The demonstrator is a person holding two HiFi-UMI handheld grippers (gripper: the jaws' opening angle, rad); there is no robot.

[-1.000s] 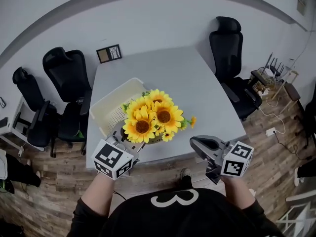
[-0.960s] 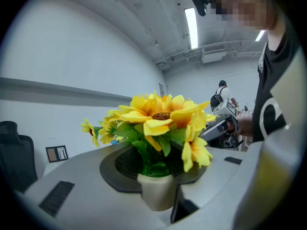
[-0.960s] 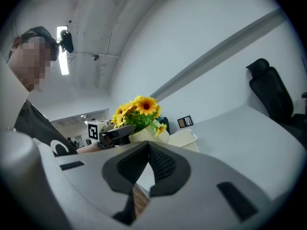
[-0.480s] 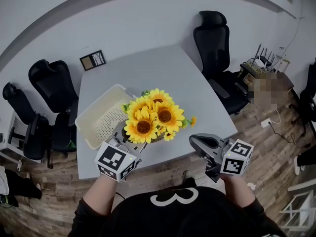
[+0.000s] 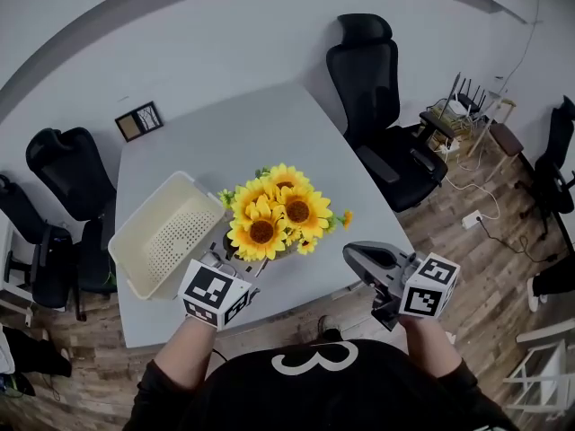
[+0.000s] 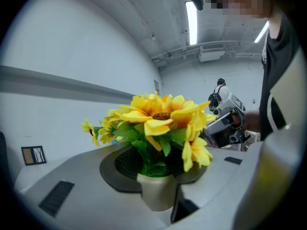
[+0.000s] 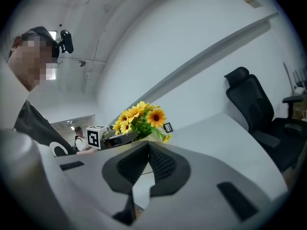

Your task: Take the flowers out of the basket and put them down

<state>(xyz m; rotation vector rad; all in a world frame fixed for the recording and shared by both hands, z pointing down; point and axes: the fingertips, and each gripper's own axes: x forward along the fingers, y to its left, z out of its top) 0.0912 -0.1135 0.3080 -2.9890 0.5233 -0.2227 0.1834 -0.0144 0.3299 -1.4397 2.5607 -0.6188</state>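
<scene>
right, the flowers [image 5: 269, 218] are clear of the basket [image 5: 171, 232] now. a second ago the blooms were overlapping its right rim, and now there's open grey table [image 5: 243, 133] between the two, with the basket sitting empty off to the left. so the lift-out looks done, and what's left is the setting down.

left gripper [image 5: 235, 257] is clamped on the little white pot [image 6: 156, 190], jaws pressed in on either side, bouquet upright and riding above the tabletop at the near side. right gripper [image 5: 355, 254] has its jaws together with nothing between them, hanging out beyond the table's near right edge, over the wooden floor [image 5: 485, 241].

now, room to work. the table is bare on the far side of the flowers and to their right, plenty of flat surface for a landing. the near edge runs close under the left gripper, though, so a drop point further in looks safer than one right at the lip. far off there's a small picture frame [image 5: 139, 120] by the far left corner, well out of the way, and the black chair [image 5: 373, 79] at the far right stands off the table altogether.
</scene>
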